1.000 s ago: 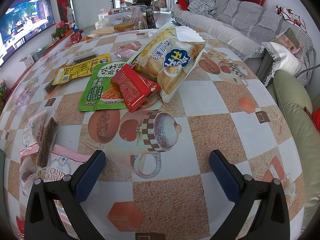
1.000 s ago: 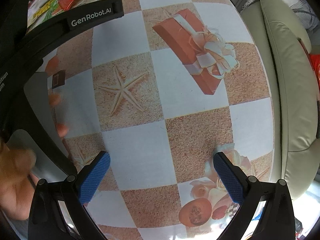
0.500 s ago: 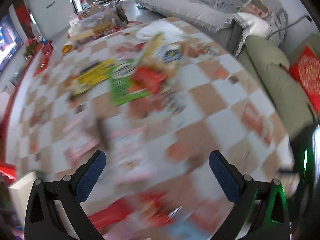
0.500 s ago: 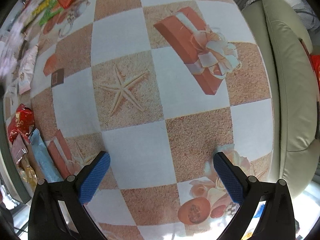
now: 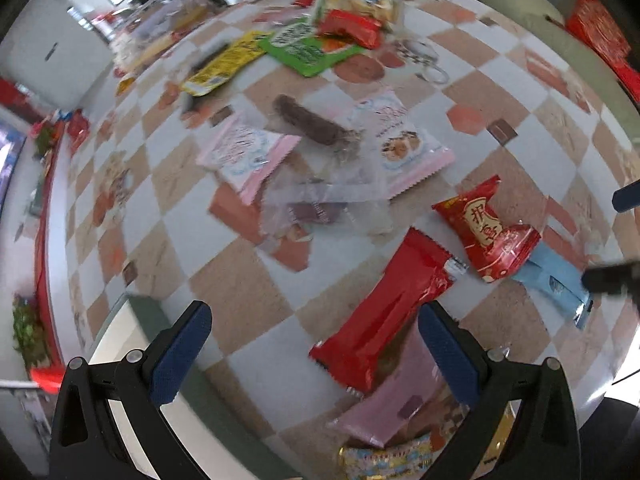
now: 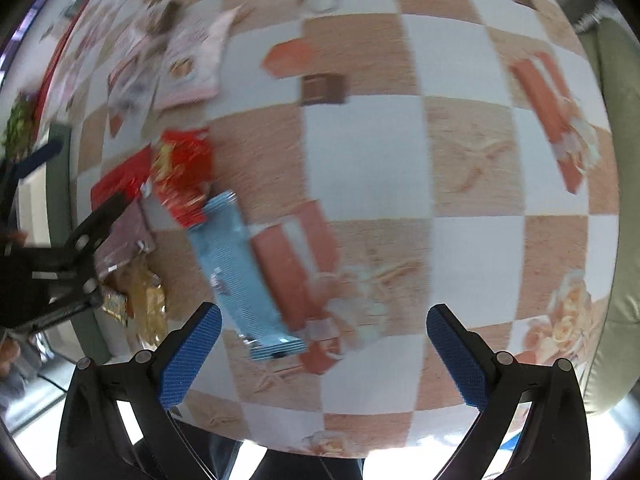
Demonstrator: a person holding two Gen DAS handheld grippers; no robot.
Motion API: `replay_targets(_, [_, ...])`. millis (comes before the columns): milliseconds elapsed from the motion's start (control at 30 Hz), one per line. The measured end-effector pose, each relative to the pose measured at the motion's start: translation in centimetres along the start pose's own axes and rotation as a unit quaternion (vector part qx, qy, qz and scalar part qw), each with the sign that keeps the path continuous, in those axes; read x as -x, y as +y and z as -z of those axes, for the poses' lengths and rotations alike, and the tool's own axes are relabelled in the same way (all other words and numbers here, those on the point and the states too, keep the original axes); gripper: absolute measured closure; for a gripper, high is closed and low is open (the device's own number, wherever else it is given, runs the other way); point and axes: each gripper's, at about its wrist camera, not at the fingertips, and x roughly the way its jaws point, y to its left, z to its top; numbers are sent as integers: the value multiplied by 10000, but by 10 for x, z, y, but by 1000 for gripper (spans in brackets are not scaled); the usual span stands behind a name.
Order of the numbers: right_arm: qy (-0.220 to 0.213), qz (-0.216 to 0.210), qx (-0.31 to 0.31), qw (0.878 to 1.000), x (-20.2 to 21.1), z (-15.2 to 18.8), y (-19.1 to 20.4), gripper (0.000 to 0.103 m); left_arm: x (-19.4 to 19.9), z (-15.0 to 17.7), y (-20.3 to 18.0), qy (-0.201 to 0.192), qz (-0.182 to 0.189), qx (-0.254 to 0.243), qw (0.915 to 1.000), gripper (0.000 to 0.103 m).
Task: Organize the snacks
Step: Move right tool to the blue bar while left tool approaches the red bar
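Note:
Snack packets lie scattered on a checkered tablecloth (image 5: 248, 280). My left gripper (image 5: 316, 354) is open and empty above the near table edge; a long red packet (image 5: 384, 316) lies just ahead of its right finger, with a pink packet (image 5: 396, 400) under it. A red foil bag (image 5: 486, 232) and a light blue bar (image 5: 552, 284) lie to the right. My right gripper (image 6: 324, 356) is open and empty; the blue bar (image 6: 236, 264) lies just ahead of its left finger, beside the red bag (image 6: 182, 176).
Pink cookie bags (image 5: 400, 148), a brown bar (image 5: 312, 124) and clear wrappers (image 5: 324, 200) lie mid-table. Green, yellow and red packets (image 5: 308, 48) lie farther back. A green sofa (image 6: 616, 240) borders the table's right side. The left gripper shows in the right wrist view (image 6: 60, 248).
Both cameras have swung towards the near left part of the table. The left view now looks down on the red, pink and blue packets. The right view now holds the blue bar close.

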Motion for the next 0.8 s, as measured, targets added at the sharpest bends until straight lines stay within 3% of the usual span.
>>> replay_targets(133, [115, 111, 98, 9998, -9, -9, 11, 0, -16, -9, -5, 165, -211, 100, 9996, 0])
replay_targets(200, [96, 296, 14, 9995, -10, -12, 11, 0, -19, -9, 12, 225, -187, 797, 9964, 0])
replay_targets(267, [113, 376, -327, 9987, -11, -17, -2, 0, -26, -3, 34, 475, -56, 1604, 9859, 0])
replay_targets(333, [114, 244, -457, 9986, -10, -20, -12, 0, -29, 3, 48, 663, 121, 2043, 9766, 0])
replay_targets(500, [171, 187, -71, 9997, -8, -24, -1, 0, -20, 5, 50, 556, 254, 1915, 9796, 0])
replay_targets(667, [195, 107, -413, 9989, -8, -18, -4, 0, -21, -7, 40, 505, 150, 1421, 9885, 0])
replay_targets(800, [210, 169, -397, 9989, -13, -15, -28, 0, -27, -18, 35, 491, 89, 1050, 9932, 0])
